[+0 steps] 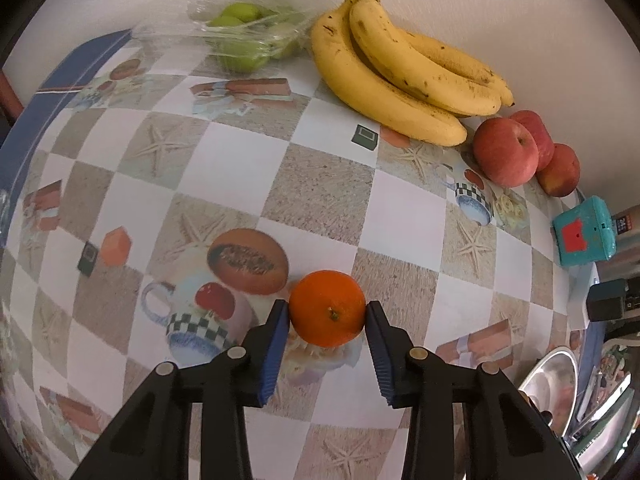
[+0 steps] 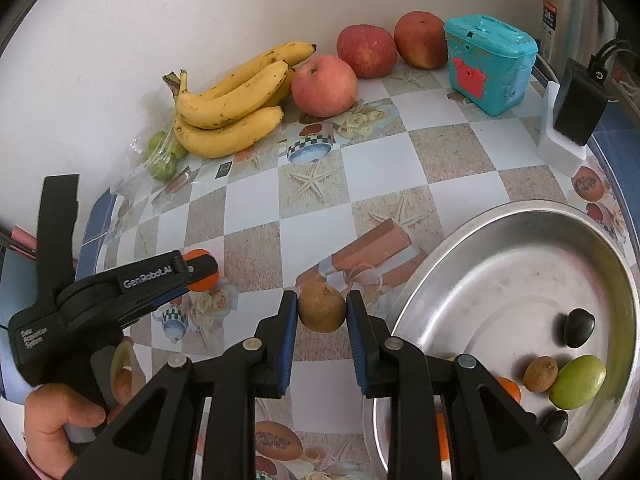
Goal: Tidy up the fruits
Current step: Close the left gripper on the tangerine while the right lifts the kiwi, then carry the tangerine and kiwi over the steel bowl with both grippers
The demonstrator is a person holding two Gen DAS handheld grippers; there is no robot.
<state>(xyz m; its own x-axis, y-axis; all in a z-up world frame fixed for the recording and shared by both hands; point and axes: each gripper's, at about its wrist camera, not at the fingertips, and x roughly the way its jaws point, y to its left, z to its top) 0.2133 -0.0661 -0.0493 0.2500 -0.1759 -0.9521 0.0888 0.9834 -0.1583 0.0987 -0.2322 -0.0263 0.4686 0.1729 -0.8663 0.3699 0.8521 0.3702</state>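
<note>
On the checkered tablecloth (image 1: pixel 328 184) by a white wall (image 2: pixel 120 40), left gripper (image 1: pixel 327 312) is clamped on an orange (image 1: pixel 327 308), right gripper (image 2: pixel 322 308) pinches a kiwi (image 2: pixel 322 307) beside the steel bowl (image 2: pixel 500 216); bananas (image 1: pixel 400 64) sit at the back.

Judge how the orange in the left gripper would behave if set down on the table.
The orange looks round, so it would probably roll on the flat table. Its rind seems firm: the left gripper pinches it without visible denting. It is small, so likely light.
</note>
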